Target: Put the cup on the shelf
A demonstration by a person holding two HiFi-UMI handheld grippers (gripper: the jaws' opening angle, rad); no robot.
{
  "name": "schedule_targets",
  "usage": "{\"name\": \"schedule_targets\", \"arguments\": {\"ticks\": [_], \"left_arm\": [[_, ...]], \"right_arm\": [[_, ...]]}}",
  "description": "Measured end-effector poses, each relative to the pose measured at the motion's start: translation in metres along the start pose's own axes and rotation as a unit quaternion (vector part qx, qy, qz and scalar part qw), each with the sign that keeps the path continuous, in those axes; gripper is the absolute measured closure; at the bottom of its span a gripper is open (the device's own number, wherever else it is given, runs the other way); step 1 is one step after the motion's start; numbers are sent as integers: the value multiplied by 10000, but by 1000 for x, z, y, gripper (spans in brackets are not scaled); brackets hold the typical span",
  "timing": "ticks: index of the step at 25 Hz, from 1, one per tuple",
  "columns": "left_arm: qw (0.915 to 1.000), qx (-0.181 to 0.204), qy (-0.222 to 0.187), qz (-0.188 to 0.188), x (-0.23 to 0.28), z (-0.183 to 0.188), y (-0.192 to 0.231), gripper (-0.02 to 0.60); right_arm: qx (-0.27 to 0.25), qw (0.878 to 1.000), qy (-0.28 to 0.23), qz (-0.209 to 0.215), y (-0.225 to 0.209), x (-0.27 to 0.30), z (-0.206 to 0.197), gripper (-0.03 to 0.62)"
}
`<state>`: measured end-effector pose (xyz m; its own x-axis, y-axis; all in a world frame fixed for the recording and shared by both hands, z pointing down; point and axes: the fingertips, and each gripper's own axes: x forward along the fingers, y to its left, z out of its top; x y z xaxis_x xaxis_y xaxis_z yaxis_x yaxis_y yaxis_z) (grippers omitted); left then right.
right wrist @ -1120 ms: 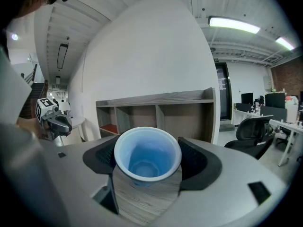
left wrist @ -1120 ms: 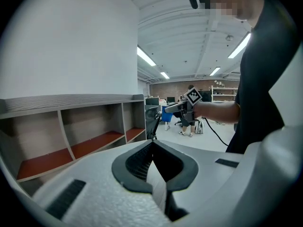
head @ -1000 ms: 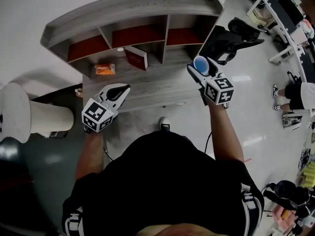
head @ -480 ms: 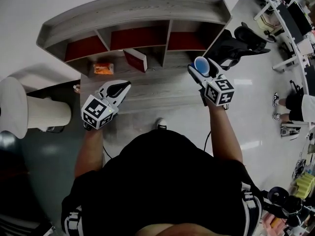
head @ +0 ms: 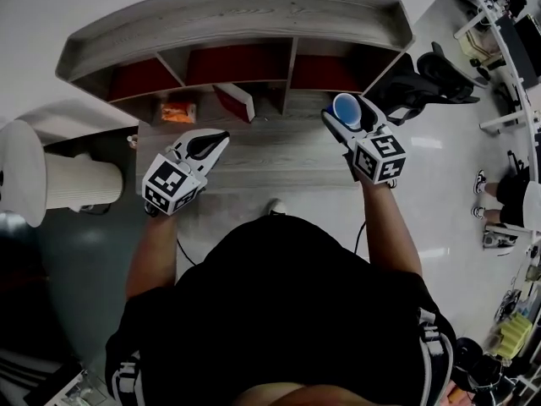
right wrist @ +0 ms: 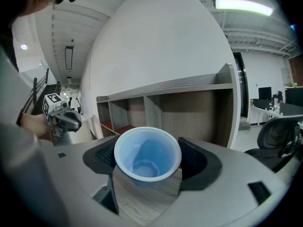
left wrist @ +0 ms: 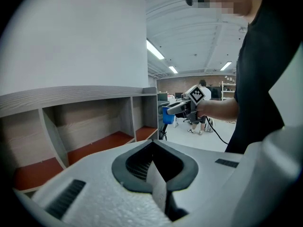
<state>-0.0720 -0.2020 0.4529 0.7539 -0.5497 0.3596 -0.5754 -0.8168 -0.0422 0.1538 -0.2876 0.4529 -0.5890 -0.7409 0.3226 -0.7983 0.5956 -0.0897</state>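
Gripping cup [right wrist: 142, 151] upright in right gripper [head: 348, 115], mid-air before rightmost of 3 bays of shelf [head: 237, 11], touching no board. Holding left gripper [head: 205, 145] nearby, jaws pressed together on nothing.

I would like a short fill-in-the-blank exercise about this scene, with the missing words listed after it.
1. The right gripper holds a cup of ____ colour.
2. The left gripper is ____, with nothing between its jaws.
3. The compartments of the shelf have ____ floors.
Missing words: blue; shut; red.
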Motion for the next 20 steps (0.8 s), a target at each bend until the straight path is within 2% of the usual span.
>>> {"name": "schedule_targets", "arguments": {"ticks": [8,20], "left_arm": [[9999,127,29,9,23,15,-12,565],[10000,57,-42,38,38,23,-28,565]], "right_arm": [[-45,9994,70,342,-3,5,2,221],[-187,9988,-9,462,-10,-2,8,221]]}}
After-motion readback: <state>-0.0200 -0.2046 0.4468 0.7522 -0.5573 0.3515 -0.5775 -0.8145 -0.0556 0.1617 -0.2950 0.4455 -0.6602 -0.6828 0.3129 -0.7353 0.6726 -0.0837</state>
